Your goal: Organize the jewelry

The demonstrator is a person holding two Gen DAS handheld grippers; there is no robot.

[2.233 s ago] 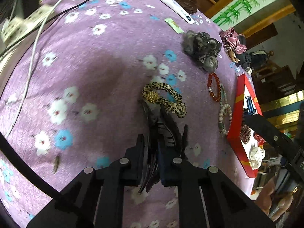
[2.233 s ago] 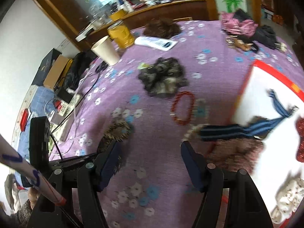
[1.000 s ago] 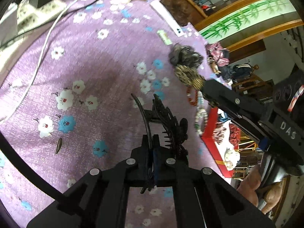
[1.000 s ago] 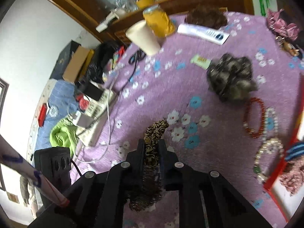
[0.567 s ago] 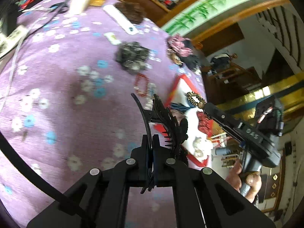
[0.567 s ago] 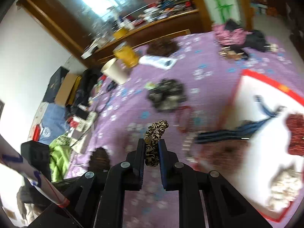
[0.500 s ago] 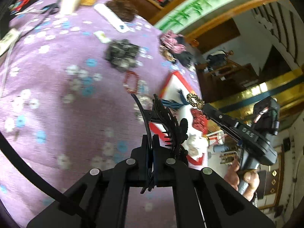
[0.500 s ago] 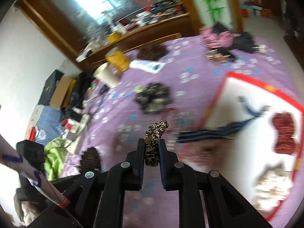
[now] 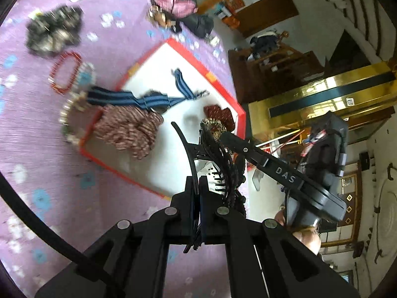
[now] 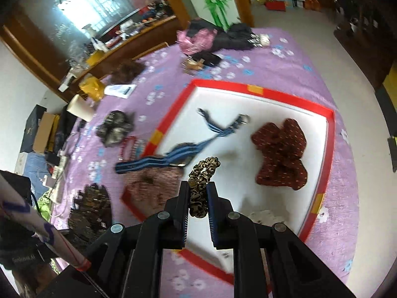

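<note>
- Left wrist view: the left gripper is clamped tight on a black claw hair clip, pinching it by one thin curved arm; the toothed body stands up just right of the fingers.
- The clip hangs over the near part of the red-rimmed white tray, which lies on the purple flowered cloth.
- In the tray: a blue striped band (one end trails over the left rim), a pink striped scrunchie at the near left corner, a dark red scrunchie by the far right rim.
- Left of the tray, on the cloth: a red bead bracelet, a pale bead bracelet, a grey scrunchie.
- The right gripper enters from the right, a hand on its handle, with the leopard-print scrunchie at its tip.
- Right wrist view: the right gripper is closed on the leopard-print scrunchie, which sticks up between the pads, above the white tray floor.
- The tray sits ahead; the dark red scrunchie is to the right, the blue striped band to the left.
- The left gripper's state cannot be judged from this view.
</note>
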